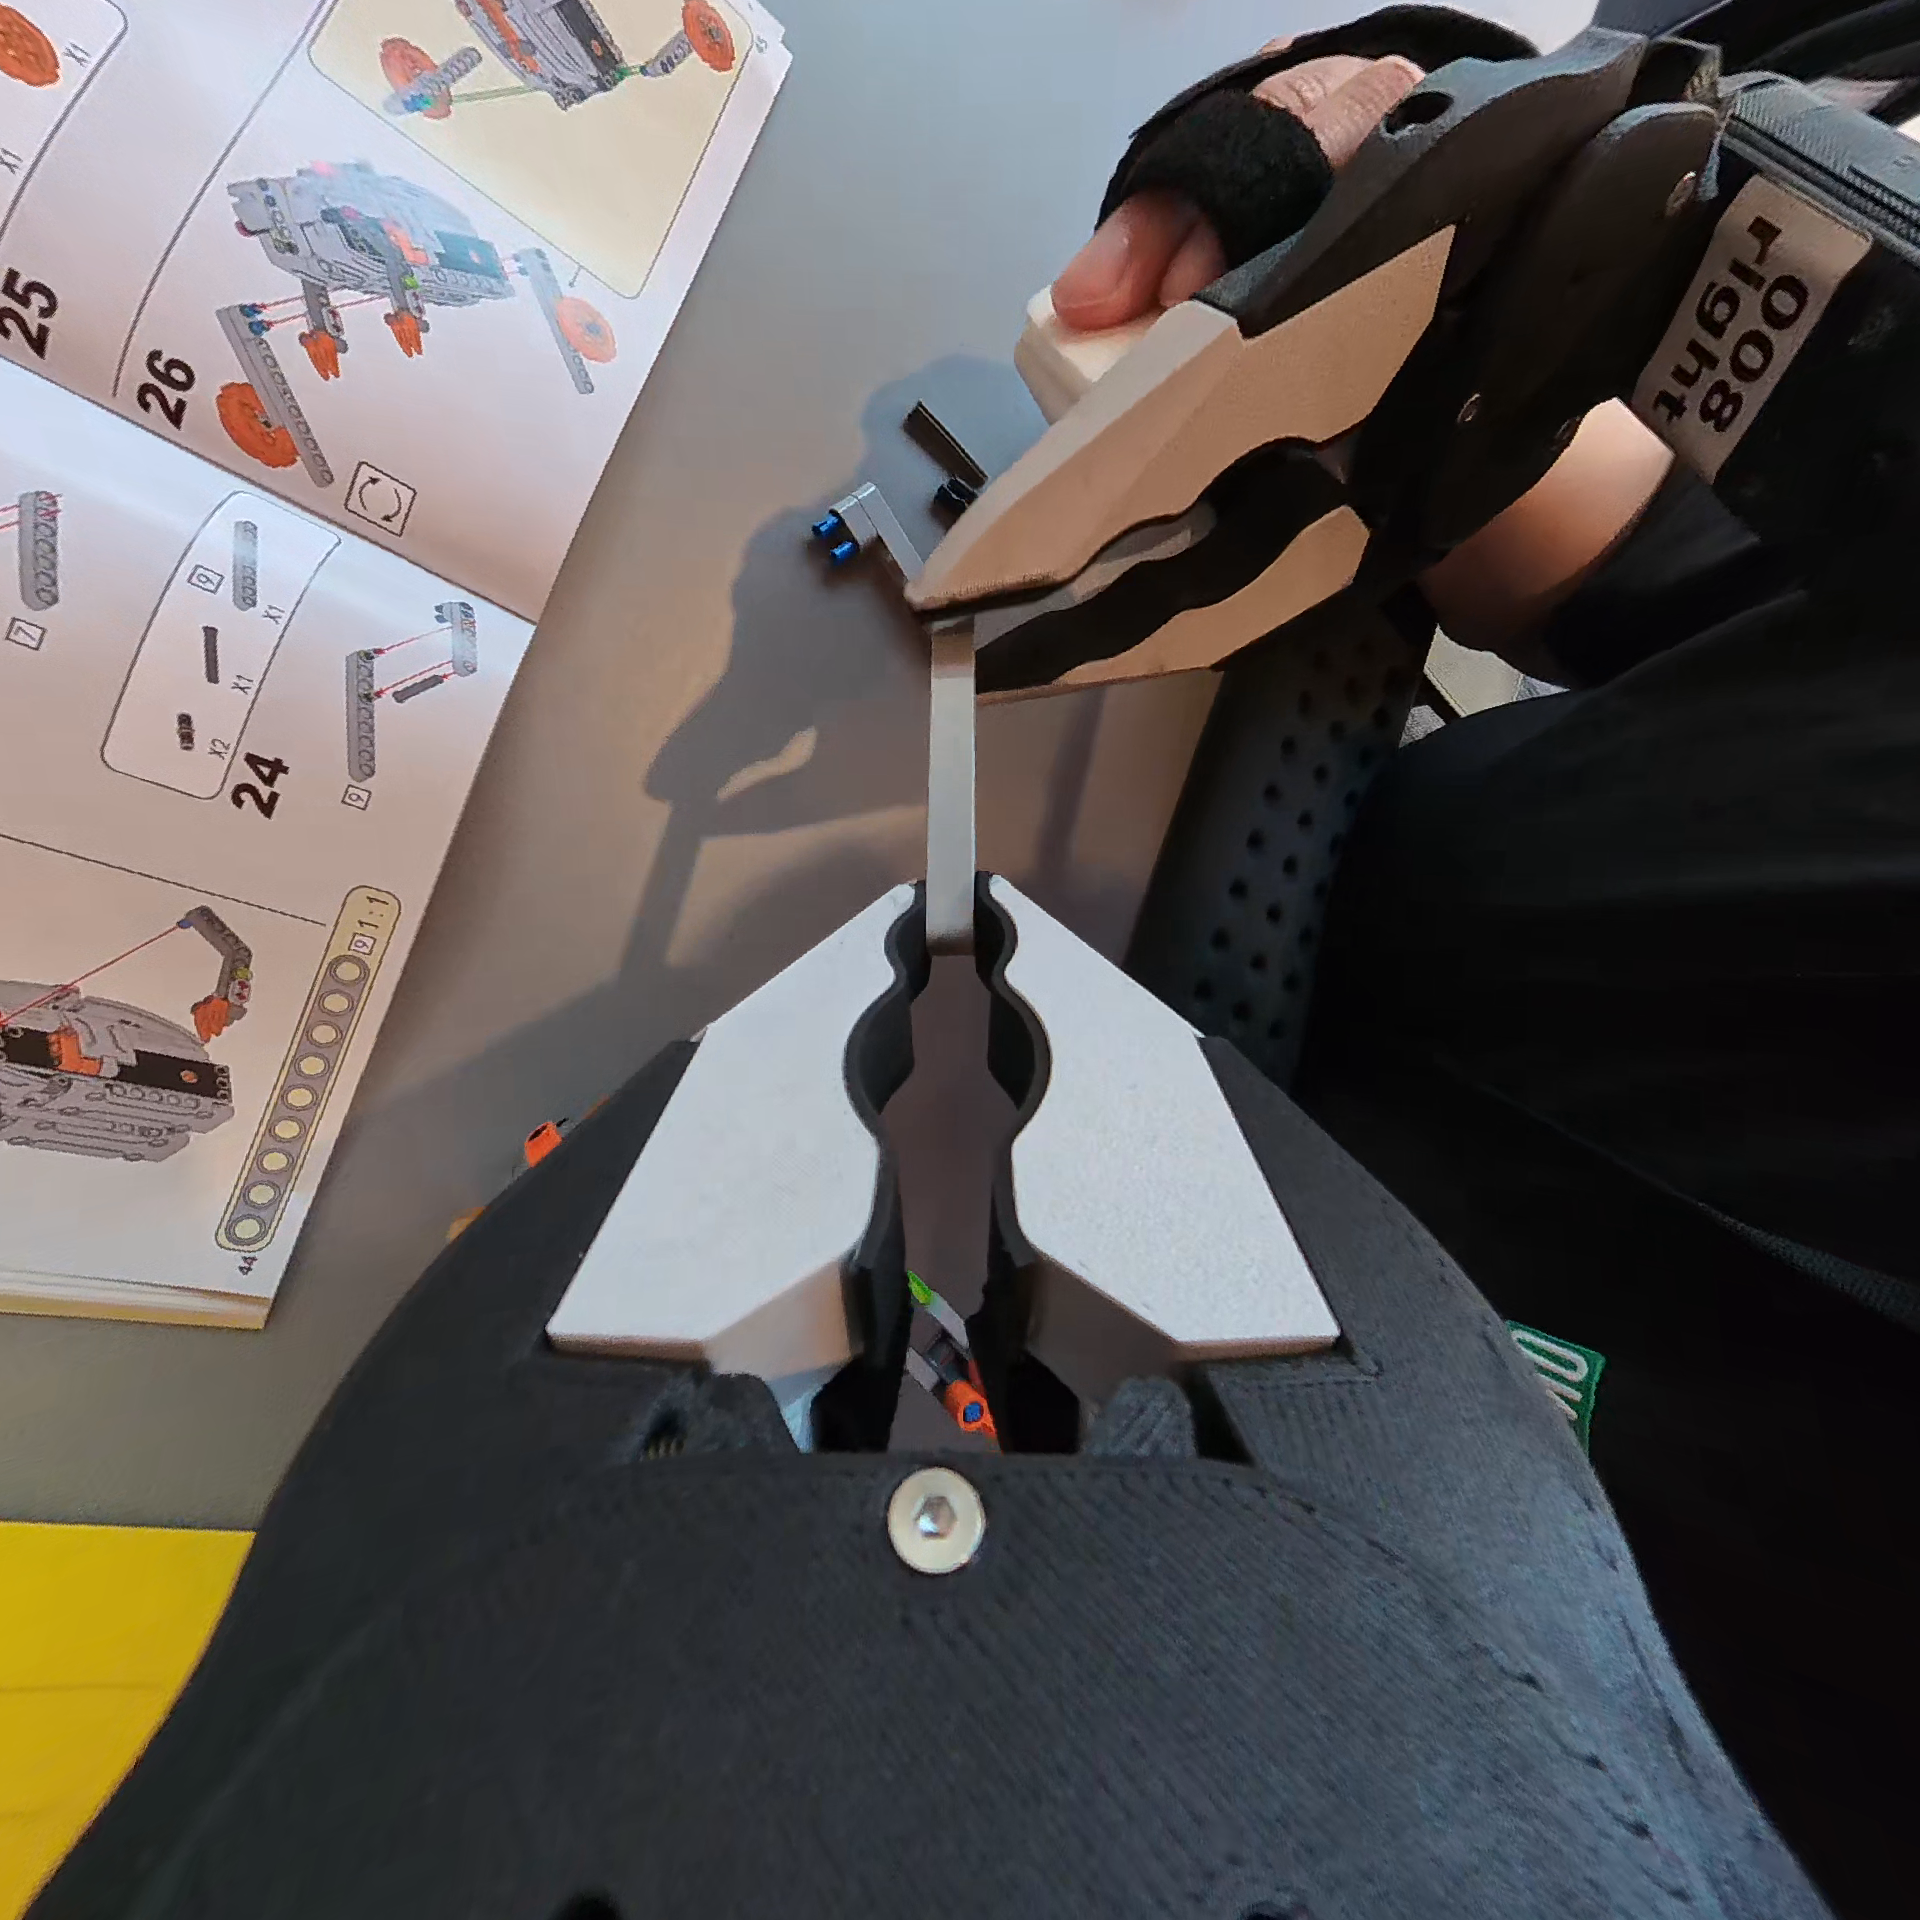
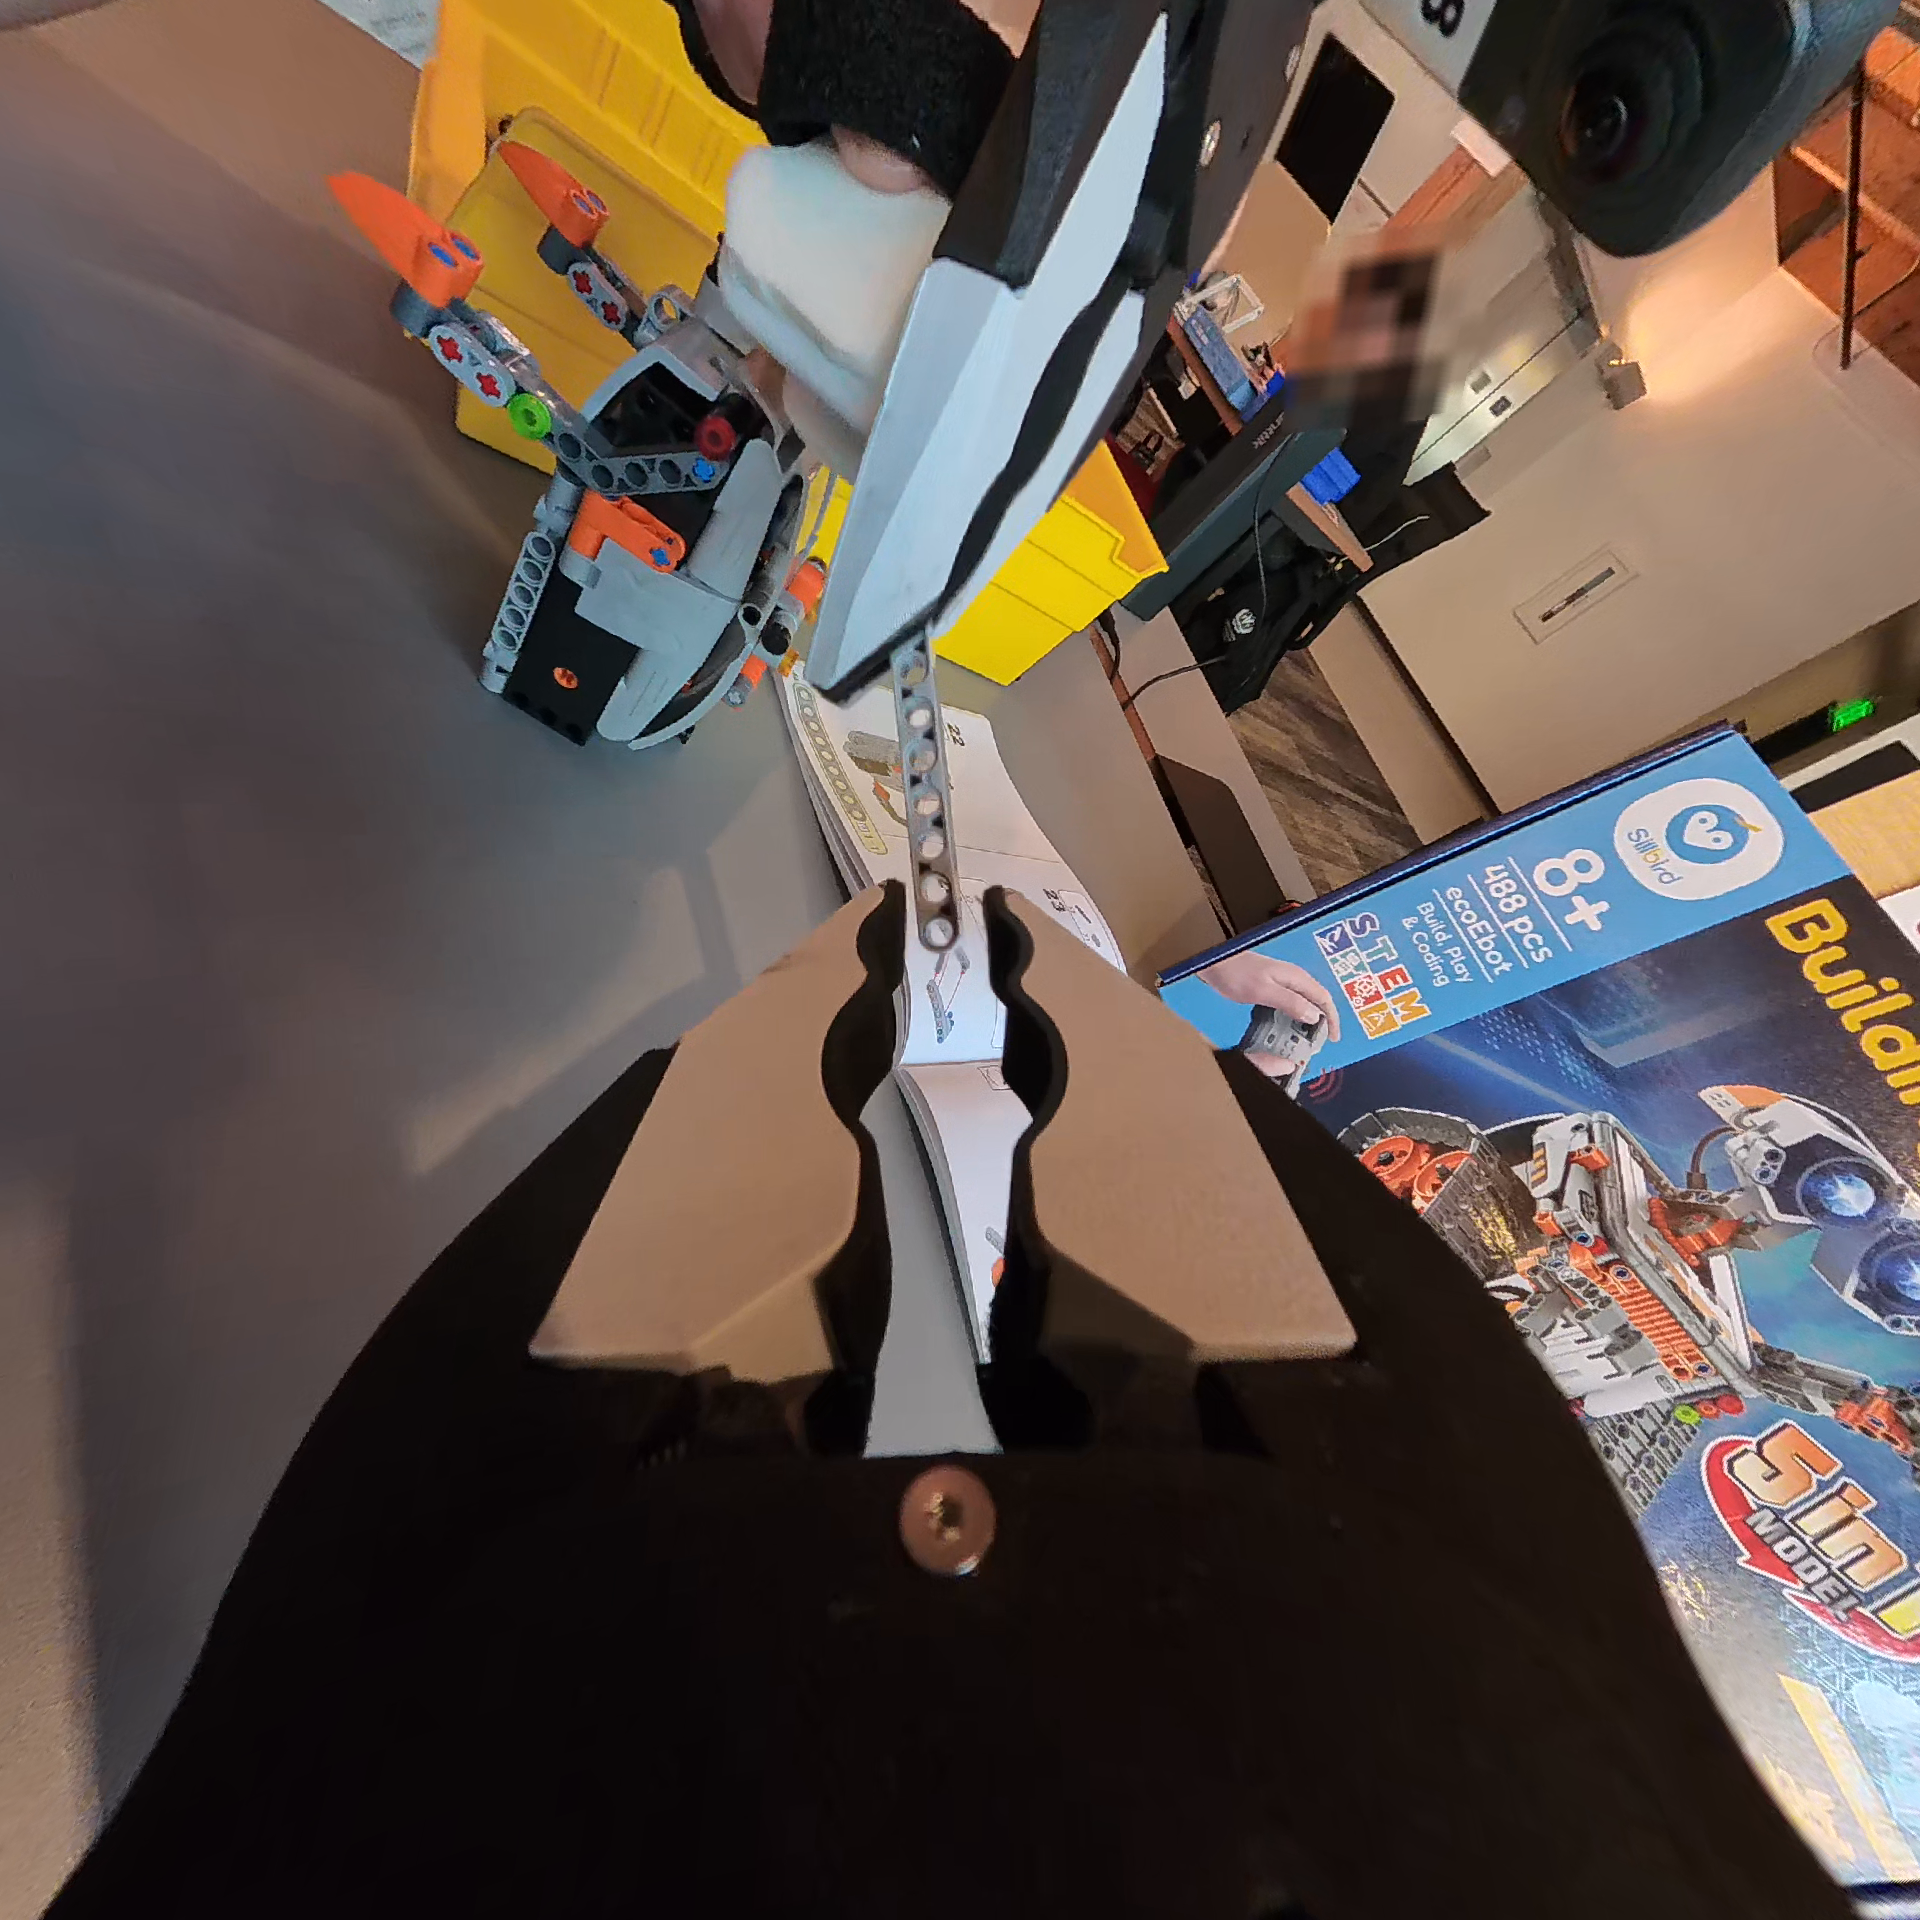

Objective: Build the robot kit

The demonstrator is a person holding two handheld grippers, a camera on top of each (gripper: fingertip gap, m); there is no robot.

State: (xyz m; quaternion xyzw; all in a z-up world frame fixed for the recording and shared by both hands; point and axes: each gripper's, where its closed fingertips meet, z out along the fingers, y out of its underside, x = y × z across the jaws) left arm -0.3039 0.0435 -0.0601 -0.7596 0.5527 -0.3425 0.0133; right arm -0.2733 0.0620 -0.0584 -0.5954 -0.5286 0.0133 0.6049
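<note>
Both grippers clamp one grey beam (image 1: pixel 951 790) between them: the left gripper (image 1: pixel 951 914) pinches its near end with jaws closed on it, and the right gripper (image 1: pixel 940 613) bites the far end. Below lies a grey table (image 1: pixel 831 260) with an open booklet (image 1: pixel 343 343) on the left and a small grey piece with blue pins (image 1: pixel 868 520) just beyond the beam. In the right wrist view, a half-built model (image 2: pixel 634 551) stands before yellow bins (image 2: pixel 1049 571), with a blue box (image 2: pixel 1621 1143) to the right.

A matte grey table (image 1: pixel 665 582) is seen carrying an open paper instruction booklet (image 1: pixel 260 582), a yellow plastic bin (image 2: pixel 582 197), a grey, black and orange brick-built model (image 2: pixel 623 540), a small grey angled brick piece with blue pins (image 1: pixel 868 525), a black pin (image 1: pixel 940 431) and a blue printed cardboard box (image 2: pixel 1621 1195).
</note>
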